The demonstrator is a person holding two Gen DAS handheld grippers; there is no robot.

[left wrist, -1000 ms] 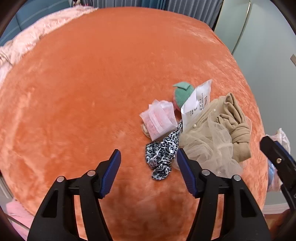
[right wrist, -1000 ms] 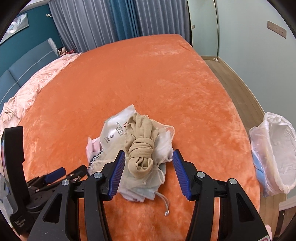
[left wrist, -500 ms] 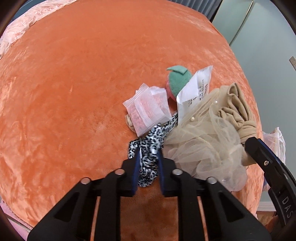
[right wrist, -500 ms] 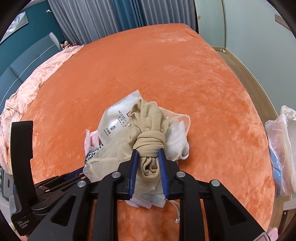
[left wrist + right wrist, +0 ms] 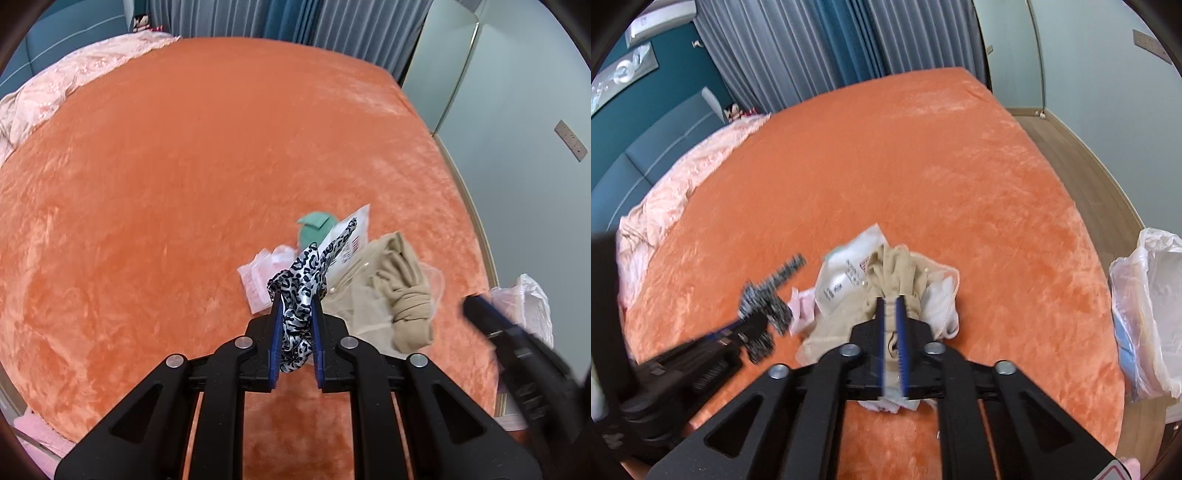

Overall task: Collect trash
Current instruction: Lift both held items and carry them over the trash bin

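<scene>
A small pile of trash lies near the right edge of the orange bed [image 5: 184, 166]. My left gripper [image 5: 295, 295] is shut on a leopard-print cloth strip [image 5: 306, 266], which hangs lifted above the pile. My right gripper [image 5: 891, 301] is shut on the knotted beige stocking [image 5: 897, 269], still resting in the pile. Around it lie a printed white packet [image 5: 846, 269], sheer beige netting [image 5: 354, 306], a pink plastic bag [image 5: 258, 280] and a green item [image 5: 314, 229]. The left gripper and its leopard strip [image 5: 768, 299] show blurred at the left of the right wrist view.
A bin lined with a white plastic bag [image 5: 1148, 306] stands on the floor just past the bed's right edge. A pink quilt [image 5: 55, 88] is bunched at the far left. Grey and blue curtains [image 5: 812, 48] hang behind the bed, and wooden floor [image 5: 1071, 147] runs along the right.
Both grippers went from open to shut: the left on the leopard strip, the right on the beige knot. The left then rose, lifting the strip off the bed.
</scene>
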